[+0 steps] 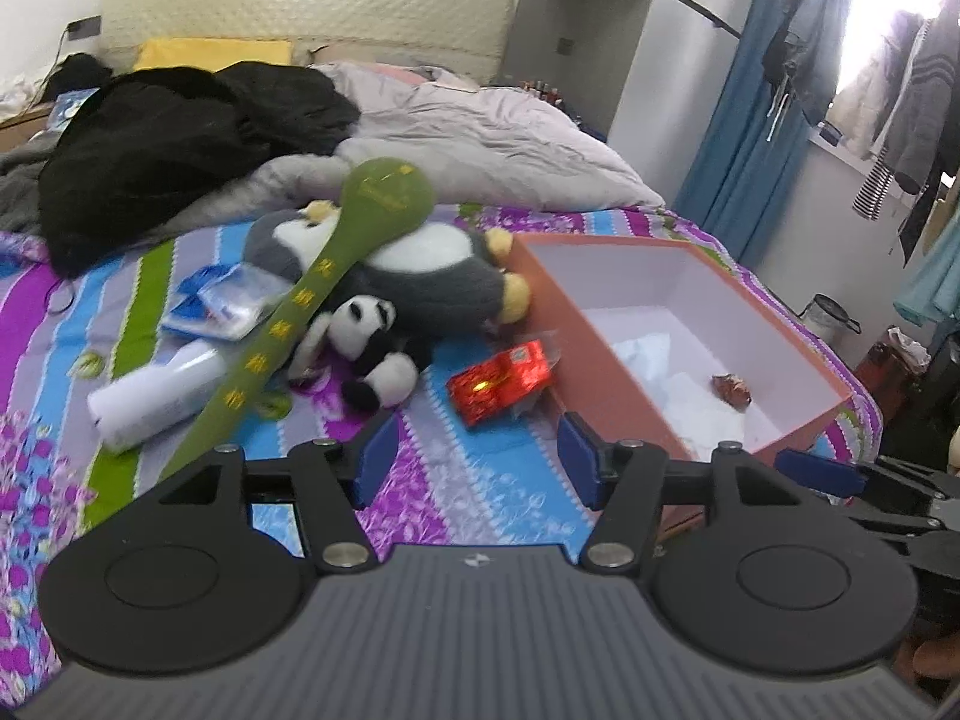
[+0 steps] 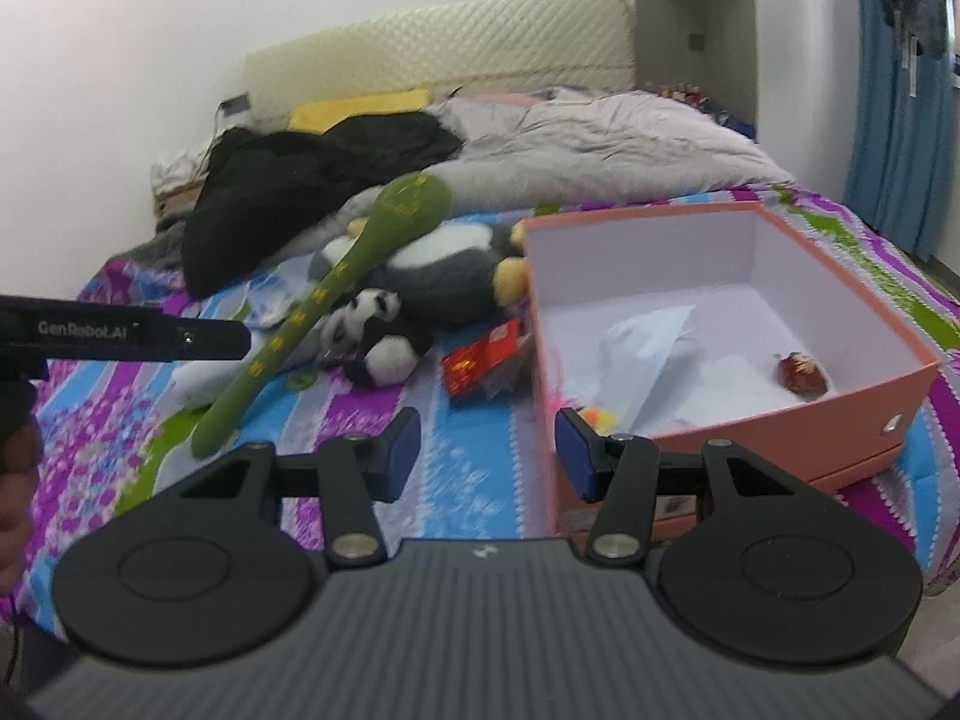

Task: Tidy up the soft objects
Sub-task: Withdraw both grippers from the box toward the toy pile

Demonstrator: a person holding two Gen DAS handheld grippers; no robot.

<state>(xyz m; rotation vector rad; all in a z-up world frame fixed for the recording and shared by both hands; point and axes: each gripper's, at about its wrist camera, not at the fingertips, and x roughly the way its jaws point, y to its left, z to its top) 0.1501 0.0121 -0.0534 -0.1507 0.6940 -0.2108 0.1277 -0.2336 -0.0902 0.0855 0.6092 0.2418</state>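
Note:
A small panda plush (image 1: pixel 369 354) (image 2: pixel 372 336) lies on the striped bedspread beside a bigger grey and white plush (image 1: pixel 420 276) (image 2: pixel 444 273). A long green soft paddle (image 1: pixel 312 306) (image 2: pixel 336 294) leans across them. An open orange box (image 1: pixel 672 324) (image 2: pixel 720 324) stands to their right, holding white paper and a small brown item (image 2: pixel 801 375). My left gripper (image 1: pixel 477 462) is open and empty above the bedspread, short of the toys. My right gripper (image 2: pixel 486 450) is open and empty at the box's near left corner.
A red packet (image 1: pixel 501 381) (image 2: pixel 480 360) lies between the toys and the box. A white bottle (image 1: pixel 156 396) and blue-white packets (image 1: pixel 222 300) lie to the left. Black clothes (image 1: pixel 168 138) and a grey duvet (image 1: pixel 480 138) cover the far bed. Curtains and hanging clothes are on the right.

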